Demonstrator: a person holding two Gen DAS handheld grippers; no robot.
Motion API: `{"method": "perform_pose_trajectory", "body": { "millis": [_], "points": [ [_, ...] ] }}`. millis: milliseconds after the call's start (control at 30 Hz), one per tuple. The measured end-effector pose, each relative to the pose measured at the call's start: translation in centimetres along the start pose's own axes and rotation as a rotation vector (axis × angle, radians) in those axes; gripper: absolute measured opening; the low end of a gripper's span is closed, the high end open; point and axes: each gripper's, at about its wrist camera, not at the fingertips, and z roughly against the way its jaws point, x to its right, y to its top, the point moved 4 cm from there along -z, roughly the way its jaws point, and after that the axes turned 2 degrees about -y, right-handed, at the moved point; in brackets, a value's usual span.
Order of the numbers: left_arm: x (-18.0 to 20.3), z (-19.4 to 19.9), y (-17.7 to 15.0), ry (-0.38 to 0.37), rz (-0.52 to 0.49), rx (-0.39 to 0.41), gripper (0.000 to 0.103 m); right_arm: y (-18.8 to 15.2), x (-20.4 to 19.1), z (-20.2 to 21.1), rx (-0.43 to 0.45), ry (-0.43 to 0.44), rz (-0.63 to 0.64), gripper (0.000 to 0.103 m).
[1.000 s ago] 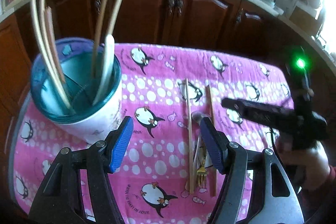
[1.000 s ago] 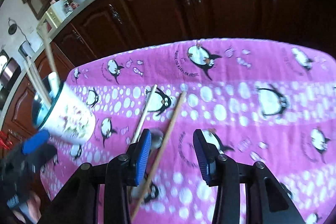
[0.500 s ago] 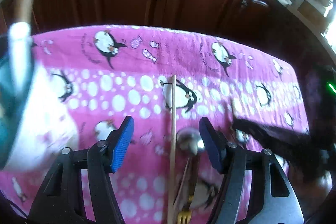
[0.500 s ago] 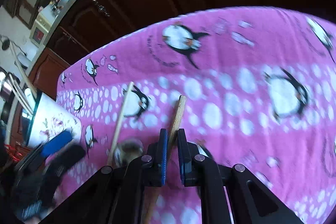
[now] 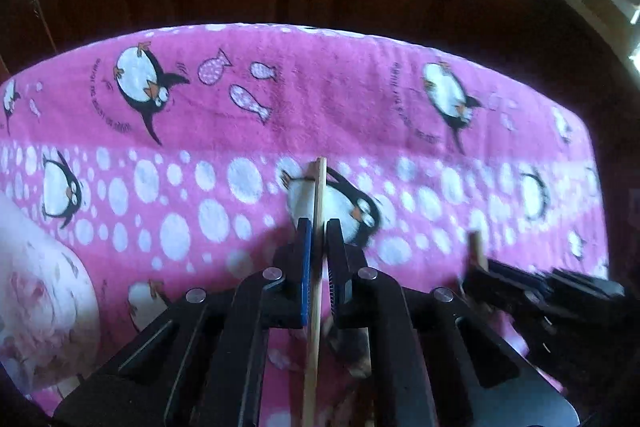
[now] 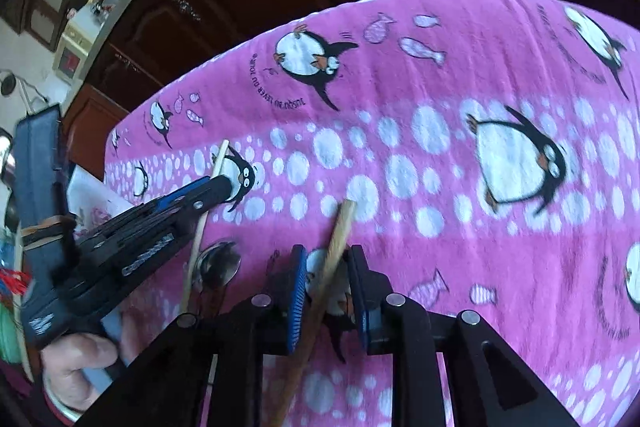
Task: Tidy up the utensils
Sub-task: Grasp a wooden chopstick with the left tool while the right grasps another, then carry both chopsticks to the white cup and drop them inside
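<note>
Jaws of the left gripper pinch a thin chopstick on the penguin towel, while the right gripper, jaws opening, straddles a thicker chopstick beside the spoon, which may slip free.

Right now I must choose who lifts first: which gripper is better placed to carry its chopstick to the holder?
Left. The left gripper is clamped on the thin chopstick; the right gripper has jaws opening around the thicker chopstick.
</note>
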Motion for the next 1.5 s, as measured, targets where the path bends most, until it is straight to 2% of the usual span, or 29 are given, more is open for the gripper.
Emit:
{"method": "perform_pose_trajectory", "body": {
  "millis": [33,233,533,800,1067,1500],
  "points": [
    [0.0,0.8,-0.4,-0.025,0.002,0.004,0.005,0.0,-0.1,0.1,0.002,-0.009,0.007,0.012],
    [-1.0,6.4,-1.9,-0.106,0.025,0.063,0.005,-0.3,-1.4,4.1,0.081,0.052,0.016,0.01],
    [-2.2,15.8,-3.8,-0.141,0.011,0.192,0.005,-1.3,-6.0,12.0,0.225,0.087,0.127,0.007],
    [-3.8,21.4,-5.8,-0.147,0.018,0.272,0.005,-3.2,-8.9,16.9,0.325,0.075,0.207,0.007],
    [-4.8,24.4,-6.6,-0.136,0.015,0.323,0.005,-3.8,-10.9,19.3,0.371,0.068,0.244,0.007],
    [-5.9,26.5,-6.6,-0.113,0.035,0.376,0.004,-3.0,-14.8,21.6,0.425,0.094,0.303,0.007]
  ]
}}
